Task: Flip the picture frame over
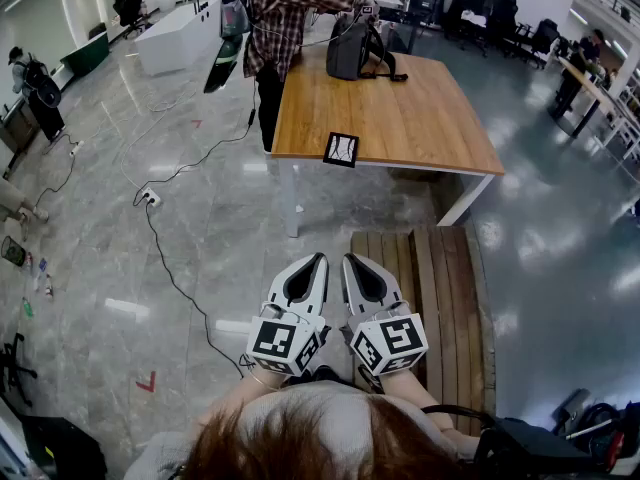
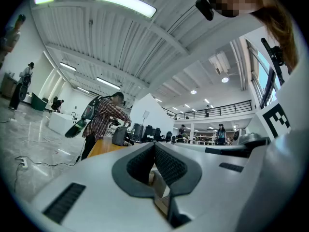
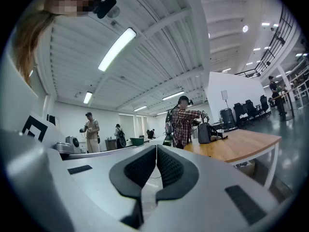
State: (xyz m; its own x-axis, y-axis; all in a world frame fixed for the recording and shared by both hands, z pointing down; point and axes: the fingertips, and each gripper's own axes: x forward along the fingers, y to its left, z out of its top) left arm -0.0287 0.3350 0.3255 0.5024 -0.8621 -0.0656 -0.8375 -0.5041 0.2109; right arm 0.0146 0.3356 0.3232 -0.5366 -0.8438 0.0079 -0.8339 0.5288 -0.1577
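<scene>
Left gripper (image 1: 316, 262) and right gripper (image 1: 352, 261), both closed and empty, should open before reaching the far picture frame (image 1: 341, 149).

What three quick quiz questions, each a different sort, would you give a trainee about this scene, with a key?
1. True or false: the picture frame sits at the wooden table's near edge.
2. The left gripper and right gripper are: A) both shut, empty; B) both open; C) clamping the frame.
3. Fill in: farther back on the table stands a dark ____.
Key: 1 true; 2 A; 3 bag.
</scene>
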